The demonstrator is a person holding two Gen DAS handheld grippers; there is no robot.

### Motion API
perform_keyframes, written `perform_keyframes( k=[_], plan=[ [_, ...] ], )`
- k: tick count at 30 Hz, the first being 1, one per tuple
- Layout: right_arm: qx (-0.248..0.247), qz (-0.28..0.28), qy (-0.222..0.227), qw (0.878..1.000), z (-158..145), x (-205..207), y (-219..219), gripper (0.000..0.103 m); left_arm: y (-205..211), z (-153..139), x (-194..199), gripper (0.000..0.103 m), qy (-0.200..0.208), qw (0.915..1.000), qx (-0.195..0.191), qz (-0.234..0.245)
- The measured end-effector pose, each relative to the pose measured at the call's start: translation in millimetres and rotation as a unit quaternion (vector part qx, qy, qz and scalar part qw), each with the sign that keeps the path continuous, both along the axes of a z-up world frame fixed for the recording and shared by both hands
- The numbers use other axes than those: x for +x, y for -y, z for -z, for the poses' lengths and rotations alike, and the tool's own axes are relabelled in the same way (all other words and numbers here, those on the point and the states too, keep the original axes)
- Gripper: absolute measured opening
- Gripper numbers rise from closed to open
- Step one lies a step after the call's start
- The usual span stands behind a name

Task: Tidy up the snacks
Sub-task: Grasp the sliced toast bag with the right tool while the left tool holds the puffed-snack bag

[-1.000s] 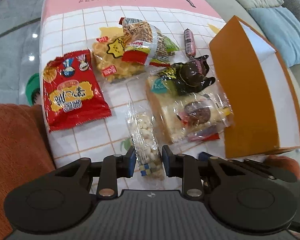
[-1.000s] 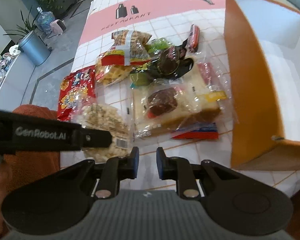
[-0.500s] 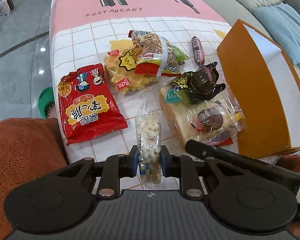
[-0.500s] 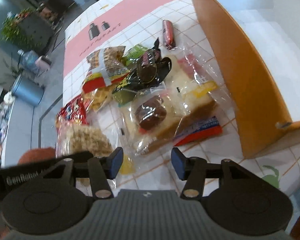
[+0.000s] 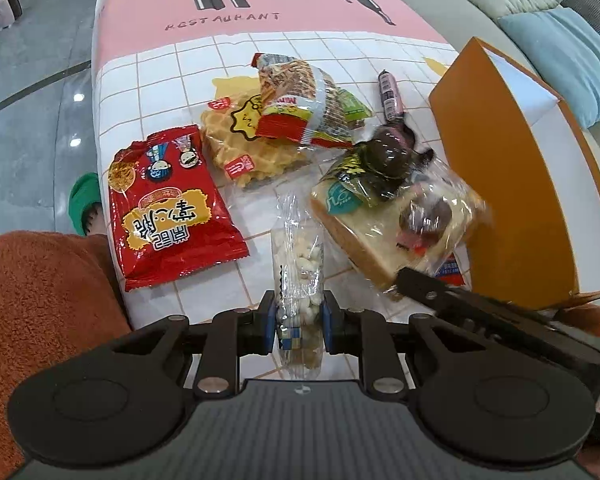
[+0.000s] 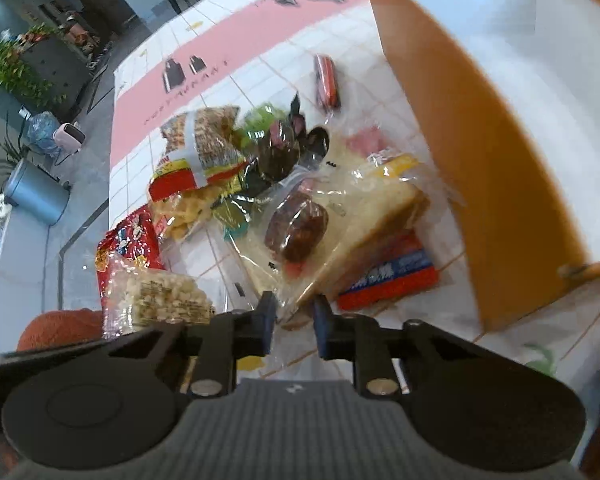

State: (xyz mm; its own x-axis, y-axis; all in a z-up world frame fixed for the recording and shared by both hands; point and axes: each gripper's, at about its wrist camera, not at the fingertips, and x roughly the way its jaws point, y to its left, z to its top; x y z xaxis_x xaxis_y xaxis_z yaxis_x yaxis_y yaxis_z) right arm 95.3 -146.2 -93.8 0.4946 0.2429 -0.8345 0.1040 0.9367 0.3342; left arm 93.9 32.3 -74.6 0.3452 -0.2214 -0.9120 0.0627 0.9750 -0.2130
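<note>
My left gripper point(image 5: 298, 320) is shut on the near end of a clear bag of small white puffs point(image 5: 300, 264), which points away over the table. The jaws of my right gripper point(image 6: 294, 320) are closing, and their pads pinch the near corner of a clear bread bag point(image 6: 340, 216). That bread bag point(image 5: 400, 232) tilts up off the cloth, blurred. To the right stands an open orange box point(image 5: 512, 184) with a white inside. A red snack bag point(image 5: 168, 208), a waffle bag point(image 5: 244, 148), a striped bag point(image 5: 300, 108), a dark wrapped sweet point(image 5: 384, 156) and a pink sausage point(image 5: 388, 92) lie on the tablecloth.
The pink and white tablecloth point(image 5: 260, 8) runs bare toward the far end. An orange fleece point(image 5: 40, 300) sits at the near left edge, with a green slipper point(image 5: 84, 200) on the floor beyond it. Sofa cushions point(image 5: 572, 52) lie behind the box. A grey bin point(image 6: 36, 196) stands far left.
My left jaws closed on the puff bag. My right gripper opened wide, moved up to the bread bag and closed on its corner. The bread bag now tilts up.
</note>
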Motion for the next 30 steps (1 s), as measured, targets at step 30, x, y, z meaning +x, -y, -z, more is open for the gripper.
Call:
perform_keyframes(
  k=[30],
  plan=[
    [-0.210, -0.174, 0.138, 0.952, -89.0, -104.2, -15.2, 0.000, 28.4, -11.0, -32.3, 0.024, 0.002, 0.9968, -0.065, 0.046]
  ],
)
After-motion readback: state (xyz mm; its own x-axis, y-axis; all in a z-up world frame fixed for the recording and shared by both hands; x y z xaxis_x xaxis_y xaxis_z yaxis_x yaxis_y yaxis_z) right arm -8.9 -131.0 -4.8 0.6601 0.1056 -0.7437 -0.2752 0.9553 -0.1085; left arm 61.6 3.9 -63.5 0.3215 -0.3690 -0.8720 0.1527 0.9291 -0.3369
